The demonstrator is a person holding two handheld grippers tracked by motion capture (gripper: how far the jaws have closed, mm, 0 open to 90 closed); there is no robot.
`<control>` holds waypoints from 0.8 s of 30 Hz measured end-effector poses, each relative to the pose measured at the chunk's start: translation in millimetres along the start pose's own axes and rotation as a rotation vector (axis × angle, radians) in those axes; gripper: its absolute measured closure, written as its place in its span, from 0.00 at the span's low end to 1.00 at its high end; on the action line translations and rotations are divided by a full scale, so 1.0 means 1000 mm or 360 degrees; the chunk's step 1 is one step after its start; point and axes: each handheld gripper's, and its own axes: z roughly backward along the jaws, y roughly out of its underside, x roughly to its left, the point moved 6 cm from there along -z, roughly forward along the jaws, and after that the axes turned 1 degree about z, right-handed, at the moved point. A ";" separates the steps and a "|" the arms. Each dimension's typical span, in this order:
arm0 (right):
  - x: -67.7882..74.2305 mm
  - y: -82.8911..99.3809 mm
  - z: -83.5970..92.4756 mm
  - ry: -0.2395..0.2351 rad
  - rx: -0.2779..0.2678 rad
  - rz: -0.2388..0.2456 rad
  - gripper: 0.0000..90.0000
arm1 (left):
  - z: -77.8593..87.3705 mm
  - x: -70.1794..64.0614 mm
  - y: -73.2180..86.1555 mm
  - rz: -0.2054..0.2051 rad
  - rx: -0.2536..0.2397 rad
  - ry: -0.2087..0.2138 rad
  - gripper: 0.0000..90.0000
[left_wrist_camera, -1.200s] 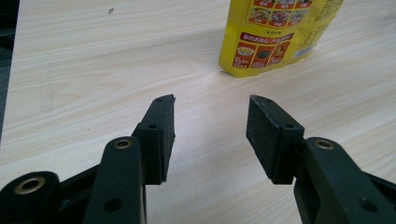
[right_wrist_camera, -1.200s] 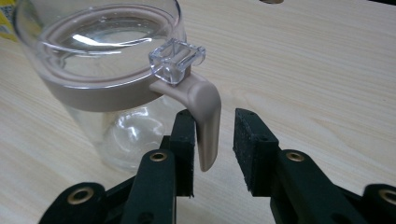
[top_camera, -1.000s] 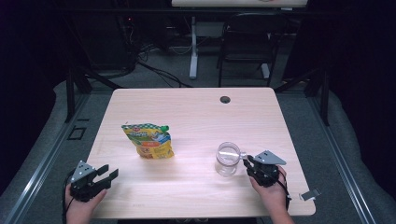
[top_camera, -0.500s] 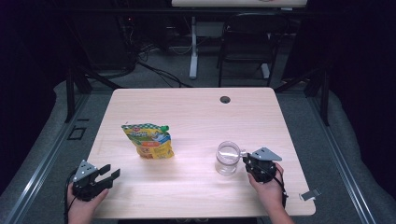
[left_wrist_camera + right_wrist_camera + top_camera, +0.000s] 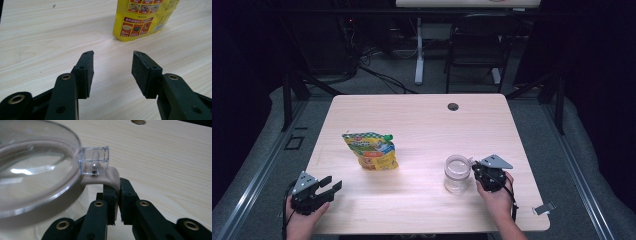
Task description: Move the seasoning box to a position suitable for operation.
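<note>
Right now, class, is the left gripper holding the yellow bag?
No. The left gripper stands open over bare table, with the yellow bag lying well beyond its jaws.

Pouch (image 5: pixel 371 151): yellow, green checkered top band, printed food panels. Jar (image 5: pixel 457 173): clear, beige handle (image 5: pixel 111 178). Table (image 5: pixel 422 125): pale wood grain. Both grippers' jaws: black.

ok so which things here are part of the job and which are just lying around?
In the job:
- clear jar, lid on
- its beige latch tab, pinched by the right tool, whose jaws have just been closing
- yellow snack pouch, ahead of the open left tool, likely

Lying about:
- table with its cable hole
- chair behind the table
</note>
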 end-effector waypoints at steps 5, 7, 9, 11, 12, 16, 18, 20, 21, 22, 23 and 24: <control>0.005 0.002 0.002 -0.0032 -0.0008 0.0016 0.95 | -0.001 -0.001 -0.001 -0.0005 -0.0004 0.0005 0.58; 0.006 0.002 0.003 -0.0037 -0.0012 0.0021 0.95 | -0.001 -0.002 -0.002 -0.0010 -0.0001 0.0010 0.58; 0.013 0.003 0.005 -0.0068 -0.0035 0.0047 0.95 | -0.003 -0.003 -0.003 -0.0008 -0.0009 0.0017 0.58; 0.018 0.005 0.007 -0.0097 -0.0034 0.0054 0.95 | -0.005 -0.003 -0.004 -0.0011 -0.0007 0.0023 0.59; 0.020 0.005 0.007 -0.0109 -0.0043 0.0052 0.95 | -0.005 -0.004 -0.004 -0.0012 -0.0005 0.0025 0.59; 0.026 0.007 0.009 -0.0137 -0.0044 0.0064 0.95 | -0.007 -0.006 -0.005 -0.0021 -0.0005 0.0038 0.59; 0.027 0.008 0.009 -0.0142 -0.0047 0.0065 0.95 | -0.008 -0.006 -0.006 -0.0024 -0.0004 0.0039 0.59; 0.029 0.009 0.010 -0.0157 -0.0048 0.0071 0.95 | -0.009 -0.008 -0.007 -0.0032 -0.0004 0.0051 0.59; 0.029 0.010 0.011 -0.0164 -0.0048 0.0069 0.95 | -0.010 -0.009 -0.008 -0.0036 -0.0006 0.0055 0.59; 0.030 0.010 0.011 -0.0165 -0.0056 0.0069 0.95 | -0.010 -0.009 -0.008 -0.0037 -0.0004 0.0056 0.59; 0.030 0.010 0.011 -0.0163 -0.0054 0.0070 0.95 | -0.011 -0.010 -0.009 -0.0036 -0.0008 0.0061 0.59; 0.030 0.011 0.012 -0.0164 -0.0056 0.0069 0.95 | -0.011 -0.010 -0.009 -0.0043 -0.0006 0.0065 0.59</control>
